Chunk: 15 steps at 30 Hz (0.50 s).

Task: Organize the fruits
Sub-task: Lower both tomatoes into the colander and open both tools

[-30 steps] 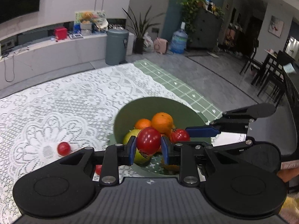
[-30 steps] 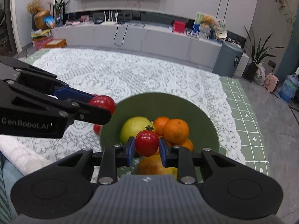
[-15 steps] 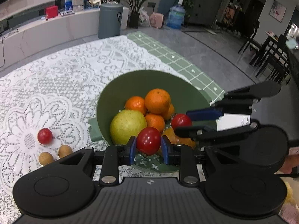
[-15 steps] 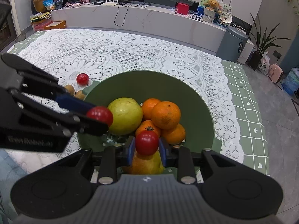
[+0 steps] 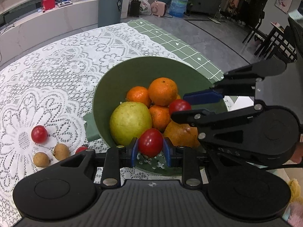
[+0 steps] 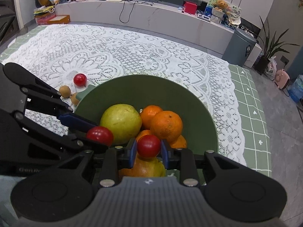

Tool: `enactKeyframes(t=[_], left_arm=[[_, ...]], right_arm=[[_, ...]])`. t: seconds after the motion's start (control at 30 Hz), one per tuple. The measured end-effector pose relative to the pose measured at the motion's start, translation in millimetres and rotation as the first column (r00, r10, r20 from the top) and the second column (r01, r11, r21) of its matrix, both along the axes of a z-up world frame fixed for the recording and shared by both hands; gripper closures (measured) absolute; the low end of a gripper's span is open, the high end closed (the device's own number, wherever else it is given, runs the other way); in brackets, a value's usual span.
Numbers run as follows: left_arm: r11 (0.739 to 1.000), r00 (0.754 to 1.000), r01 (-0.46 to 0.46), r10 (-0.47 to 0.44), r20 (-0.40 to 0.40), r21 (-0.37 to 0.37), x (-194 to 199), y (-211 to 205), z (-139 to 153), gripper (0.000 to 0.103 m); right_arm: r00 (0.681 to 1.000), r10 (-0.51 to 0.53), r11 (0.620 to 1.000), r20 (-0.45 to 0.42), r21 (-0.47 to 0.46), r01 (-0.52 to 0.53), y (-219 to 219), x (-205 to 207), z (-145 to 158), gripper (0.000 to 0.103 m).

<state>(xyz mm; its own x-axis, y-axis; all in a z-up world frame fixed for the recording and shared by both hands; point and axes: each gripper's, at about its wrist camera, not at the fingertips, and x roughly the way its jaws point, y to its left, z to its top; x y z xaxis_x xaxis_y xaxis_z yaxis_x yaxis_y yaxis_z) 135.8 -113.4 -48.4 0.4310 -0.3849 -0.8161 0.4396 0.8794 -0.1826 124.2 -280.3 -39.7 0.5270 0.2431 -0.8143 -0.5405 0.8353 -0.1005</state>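
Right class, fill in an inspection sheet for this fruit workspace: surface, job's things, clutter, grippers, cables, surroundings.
Surface: white lace tablecloth over green check cloth.
Job's things: green bowl holding oranges, a green-yellow fruit; loose tomato and two small brown fruits on the lace.
Clutter: nothing seen.
Grippers: left hand-held gripper and right hand-held gripper each shut on a tomato over the bowl.
Cables: black cable on far counter.
Surroundings: bin, plants, water bottle.

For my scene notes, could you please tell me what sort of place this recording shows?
Most likely a home living and dining room: a table under a white lace tablecloth, a long white media counter with cables, and dark dining chairs nearby.
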Motion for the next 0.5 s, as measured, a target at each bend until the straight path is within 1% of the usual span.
enactKeyframes(t=[0.1,0.2,0.37,0.5], left_arm=[[1.000,1.000,0.005,-0.005,-0.007,-0.005,1,-1,-2,0.071],[1.000,1.000,0.018,-0.018,0.004,0.013,0,-1,-2,0.071],[0.999,0.999,0.033,-0.034,0.007,0.013,-3,-2,-1,0.069],[0.998,0.999,0.038,-0.038,0.009,0.050,-3,-10,1,0.067]], right_arm=[[1.000,0.001,1.000,-0.002,-0.007,-0.001,0,4,-2,0.079],[1.000,-0.002,1.000,-0.004,-0.013,0.002,-1,8,-4,0.079],[1.000,0.006,1.000,-0.012,-0.017,-0.006,0,12,-7,0.079],[1.000,0.007,1.000,-0.018,-0.021,-0.008,2,15,-8,0.078]])
